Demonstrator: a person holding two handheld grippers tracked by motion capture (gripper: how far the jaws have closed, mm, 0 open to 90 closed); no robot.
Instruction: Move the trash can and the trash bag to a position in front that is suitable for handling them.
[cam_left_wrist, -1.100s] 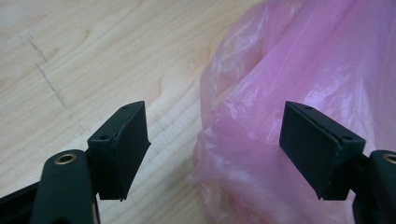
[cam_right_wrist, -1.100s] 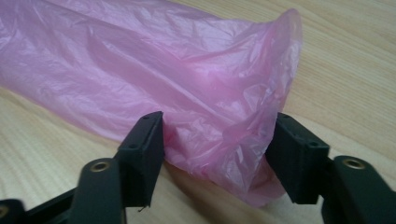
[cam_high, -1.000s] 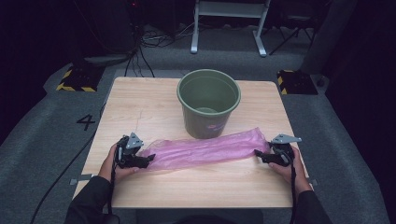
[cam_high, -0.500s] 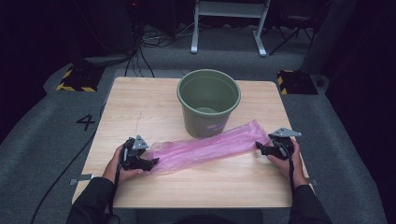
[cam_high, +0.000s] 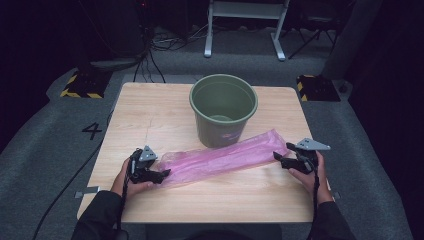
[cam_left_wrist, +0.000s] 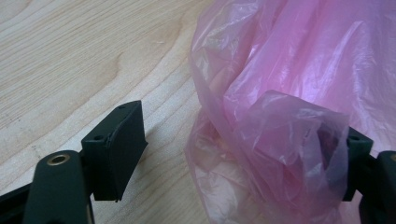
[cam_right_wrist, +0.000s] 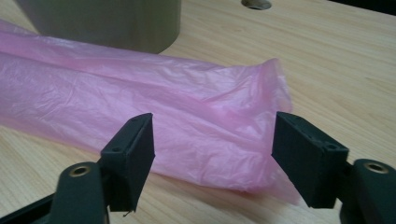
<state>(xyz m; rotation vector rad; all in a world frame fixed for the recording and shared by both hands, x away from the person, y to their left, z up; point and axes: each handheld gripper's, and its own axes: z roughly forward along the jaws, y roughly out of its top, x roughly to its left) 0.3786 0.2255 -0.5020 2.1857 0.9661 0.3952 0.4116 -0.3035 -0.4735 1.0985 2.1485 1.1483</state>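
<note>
A long pink plastic bag (cam_high: 225, 157) lies flat across the wooden table (cam_high: 150, 110) in front of a green bucket (cam_high: 222, 107). My left gripper (cam_high: 161, 174) is at the bag's left end. In the left gripper view it (cam_left_wrist: 243, 130) stands open, and the bunched bag (cam_left_wrist: 280, 93) is draped over its right jaw. My right gripper (cam_high: 278, 156) is at the bag's right end. Its jaws (cam_right_wrist: 213, 126) have just been closing a little but stand wide. The bag's end (cam_right_wrist: 210, 112) lies on the table between and beyond them, unpressed.
The bucket's wall (cam_right_wrist: 107, 23) stands just behind the bag. A black cable (cam_high: 75, 175) trails off the table's left side. Dark floor with yellow-black striped blocks (cam_high: 80, 85) and a metal stand (cam_high: 245, 25) lies beyond the far edge.
My right gripper has risen slightly at the bag's right end. My left gripper has shifted a little toward the bag's left end, where the plastic is more bunched.
</note>
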